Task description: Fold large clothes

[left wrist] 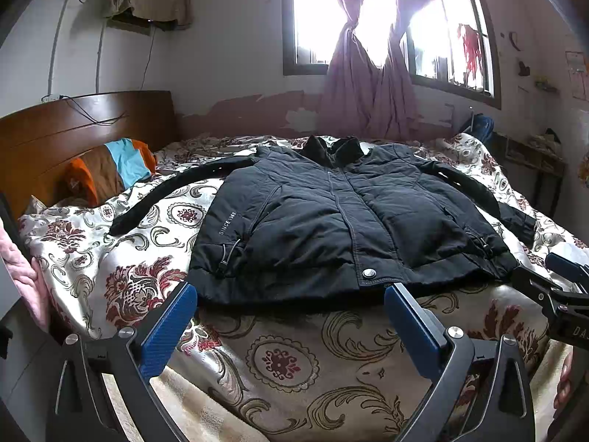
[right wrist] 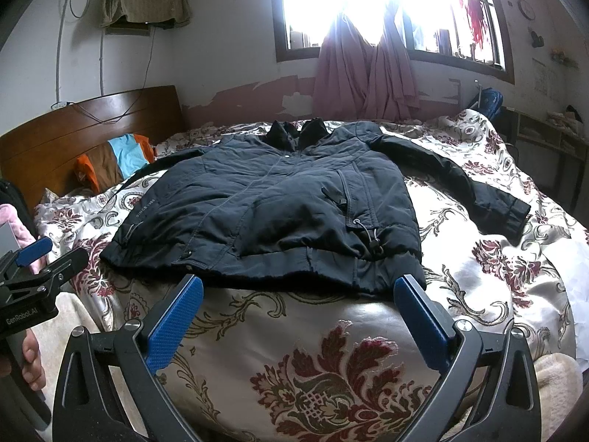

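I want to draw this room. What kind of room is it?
Most likely a bedroom. A black jacket lies spread on a bed with a flowery cover, a wooden headboard stands behind it, and pink curtains hang at the window.

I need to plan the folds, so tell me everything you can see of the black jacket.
The black jacket lies flat and face up on the floral bedspread, closed down the front, collar toward the window, both sleeves spread outward. Its fabric looks padded and matte. It has a snap at the hem, drawcord toggles at both sides and "SINCE 1969" printed near one side. Neither open gripper touches it.
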A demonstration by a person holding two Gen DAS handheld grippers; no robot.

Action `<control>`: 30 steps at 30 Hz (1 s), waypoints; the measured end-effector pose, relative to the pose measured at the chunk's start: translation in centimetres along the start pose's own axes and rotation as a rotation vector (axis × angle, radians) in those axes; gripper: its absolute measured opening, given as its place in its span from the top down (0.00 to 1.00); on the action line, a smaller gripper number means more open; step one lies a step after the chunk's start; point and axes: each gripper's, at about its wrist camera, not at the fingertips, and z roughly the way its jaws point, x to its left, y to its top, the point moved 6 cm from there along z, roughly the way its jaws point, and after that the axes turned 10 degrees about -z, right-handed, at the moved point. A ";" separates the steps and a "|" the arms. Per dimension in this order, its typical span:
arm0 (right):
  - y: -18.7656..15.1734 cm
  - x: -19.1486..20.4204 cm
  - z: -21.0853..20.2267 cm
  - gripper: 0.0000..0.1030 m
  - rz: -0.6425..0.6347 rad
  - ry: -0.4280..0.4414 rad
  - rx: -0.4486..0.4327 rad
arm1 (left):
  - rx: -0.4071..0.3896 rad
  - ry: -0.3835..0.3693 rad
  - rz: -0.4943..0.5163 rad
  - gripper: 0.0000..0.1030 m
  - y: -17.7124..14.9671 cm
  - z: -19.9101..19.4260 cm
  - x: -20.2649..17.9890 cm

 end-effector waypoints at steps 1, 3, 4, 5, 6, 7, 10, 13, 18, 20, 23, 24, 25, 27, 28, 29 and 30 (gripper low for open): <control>0.0 0.0 0.0 0.01 0.000 0.000 -0.001 | 0.000 0.000 0.000 0.00 0.0 0.0 0.0; 0.0 0.0 0.0 0.01 0.000 0.000 0.000 | 0.000 0.001 0.000 0.00 0.0 0.0 0.0; 0.0 0.0 0.0 0.01 0.000 0.000 0.001 | 0.001 0.000 -0.001 0.00 0.0 0.0 0.0; -0.1 0.0 0.0 0.01 0.000 0.000 0.001 | 0.000 0.000 -0.001 0.00 0.0 0.0 0.0; 0.0 0.0 0.0 0.01 0.000 0.000 0.001 | 0.000 0.001 0.000 0.00 0.0 0.0 0.0; 0.0 0.0 0.0 0.01 0.000 0.000 0.001 | 0.000 0.001 0.000 0.00 0.0 0.0 0.0; -0.1 0.0 0.0 0.01 0.000 0.000 0.002 | 0.001 0.002 0.000 0.00 0.0 0.0 0.0; 0.0 0.0 0.0 0.01 0.001 0.000 0.003 | 0.000 0.003 -0.001 0.00 -0.2 0.1 0.1; 0.3 0.0 0.0 0.01 0.001 0.001 0.004 | 0.001 0.002 0.000 0.00 -0.2 0.1 0.0; 0.2 0.0 0.0 0.01 0.003 0.001 0.006 | 0.002 0.002 0.001 0.00 -0.3 0.1 0.0; -0.2 0.1 0.0 0.01 0.006 0.003 0.012 | 0.003 0.004 0.002 0.00 -0.3 0.1 0.0; 0.0 -0.1 0.0 0.01 0.006 0.003 0.015 | 0.004 0.007 0.002 0.00 -0.3 0.2 0.1; -0.2 0.0 -0.1 0.01 0.007 0.003 0.018 | 0.010 0.016 0.002 0.00 -0.4 0.3 0.1; -0.7 0.0 0.6 0.01 0.009 0.004 0.021 | 0.019 0.018 -0.006 0.00 -1.0 0.6 0.4; -0.6 0.0 0.6 0.01 0.010 0.004 0.025 | 0.025 0.023 -0.011 0.00 -1.2 0.8 0.6; -0.5 -0.1 0.6 0.01 0.011 0.004 0.029 | 0.029 0.027 -0.017 0.00 -1.3 0.8 0.9; -0.5 -0.1 0.6 0.01 0.013 0.004 0.034 | 0.032 0.030 -0.021 0.00 -1.3 0.9 1.0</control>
